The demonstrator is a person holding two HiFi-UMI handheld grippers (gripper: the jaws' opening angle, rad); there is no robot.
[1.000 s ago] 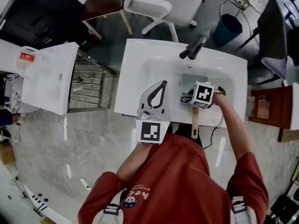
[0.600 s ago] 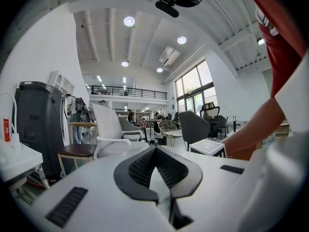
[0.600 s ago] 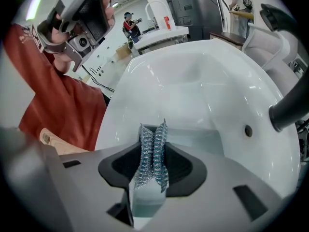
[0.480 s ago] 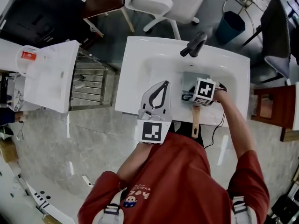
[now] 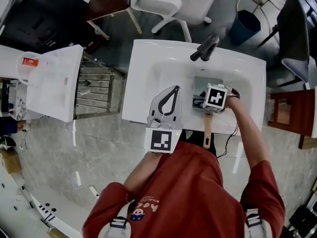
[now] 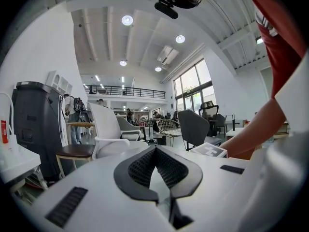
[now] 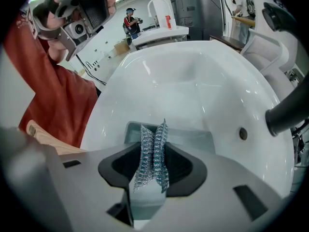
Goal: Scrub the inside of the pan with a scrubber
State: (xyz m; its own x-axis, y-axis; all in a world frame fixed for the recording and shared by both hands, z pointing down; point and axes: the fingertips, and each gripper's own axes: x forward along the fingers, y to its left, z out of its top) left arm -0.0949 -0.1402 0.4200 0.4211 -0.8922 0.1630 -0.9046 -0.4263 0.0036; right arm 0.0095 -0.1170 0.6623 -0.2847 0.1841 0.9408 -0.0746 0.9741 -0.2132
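Our right gripper (image 7: 153,149) was clamped on the steel-wool scrubber (image 7: 157,166). The wad was pinched upright between the jaws, its top poking out just past the tips. Directly ahead of those tips lay the pan (image 7: 193,138), a square grey one sitting in the white sink (image 7: 183,76). Its wooden handle (image 5: 206,130) ran back beneath the gripper toward us. We could not tell whether the wool was touching the pan's floor or hanging a shade above it.

Our left gripper (image 6: 154,151) had its jaws together on nothing. It sat over the sink's rim, off to the left of the right gripper and apart from the pan.

To scrub well, we judged we should press until the wool gave a little. Small overlapping circles would then carry it from the wall nearest the jaws out to the far corners. So little wool stood proud of the tips that we would need to tilt the gripper, so that wool rather than jaw met the metal. The wad looked springy, so the pinch had to stay firm. The pan looked loose in the basin, and the idle left gripper could steady the handle.
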